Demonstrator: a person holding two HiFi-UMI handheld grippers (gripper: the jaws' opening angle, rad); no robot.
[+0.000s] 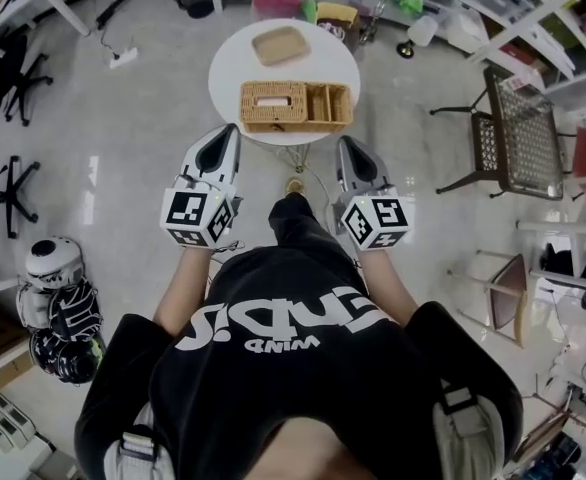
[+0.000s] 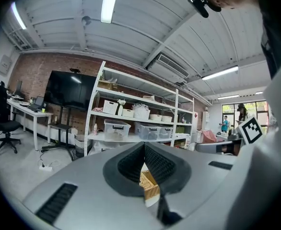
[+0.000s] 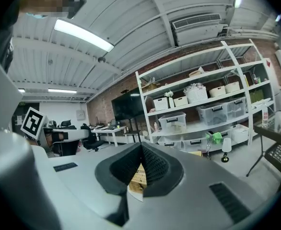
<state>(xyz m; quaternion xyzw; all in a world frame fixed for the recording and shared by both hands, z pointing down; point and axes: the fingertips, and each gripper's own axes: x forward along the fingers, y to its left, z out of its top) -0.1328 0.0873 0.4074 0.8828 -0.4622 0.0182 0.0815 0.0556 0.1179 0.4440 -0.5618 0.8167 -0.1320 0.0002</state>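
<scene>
Wicker organizer [image 1: 295,106] lies on the round white bench [image 1: 231,73], toward the bench's near edge. It is ahead of both grippers and not touched by either.

Bench: circular, smooth top, standing on a pale glossy floor [image 1: 123,148].

Organizer: woven tan cane, a long rectangular box. Its long axis runs left to right across my view, with the broad side facing me. The left half is closed over with a woven top that has an oblong slot. The right half is split into open compartments.

Behind it, toward the far edge, I note a shallow tan tray [image 1: 280,45]. It is rectangular with rounded corners and turned a little off the organizer's line. The two are apart.

Left gripper [image 1: 232,131] and right gripper [image 1: 343,141] hover side by side near the bench's near edge. Both point forward, the left toward the organizer's left end and the right toward its right end. Their shells are smooth and grey.

Left gripper view: ribbed black fingers [image 2: 131,166] meet at the tips with nothing between them. A strip of the weave shows through the gap lower down.

Right gripper view: the same. The fingers [image 3: 155,166] are closed tip to tip and grip nothing, with the weave visible beyond.
</scene>
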